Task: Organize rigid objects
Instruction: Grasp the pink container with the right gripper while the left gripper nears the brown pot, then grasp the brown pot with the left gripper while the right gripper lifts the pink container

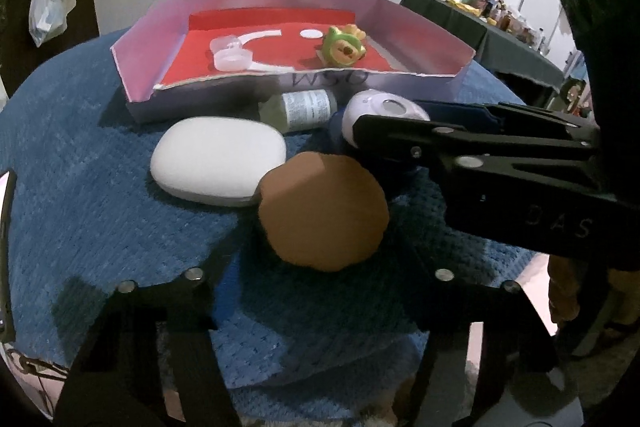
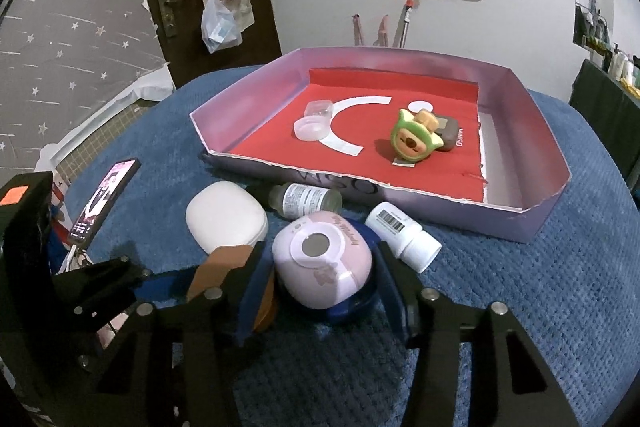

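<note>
A pale pink case [image 2: 324, 263] with a grey round window lies on a dark blue round thing [image 2: 360, 303] on the blue cloth. My right gripper [image 2: 322, 261] is open, one finger on each side of the case with small gaps showing. In the left wrist view, the right gripper [image 1: 400, 123] reaches in from the right around the same case [image 1: 380, 109]. My left gripper [image 1: 320, 279] is open and holds nothing. A brown disc [image 1: 324, 211] lies just ahead of its fingertips. A white rounded case [image 1: 218, 159] sits to the left of the disc.
A purple-walled box [image 2: 520, 215] with a red floor holds a green toy [image 2: 412, 141], a clear cup [image 2: 316, 125] and a grey item [image 2: 450, 133]. In front of it lie a clear bottle [image 2: 304, 201] and a white bottle [image 2: 404, 235]. A phone [image 2: 106, 201] rests at the cloth's left edge.
</note>
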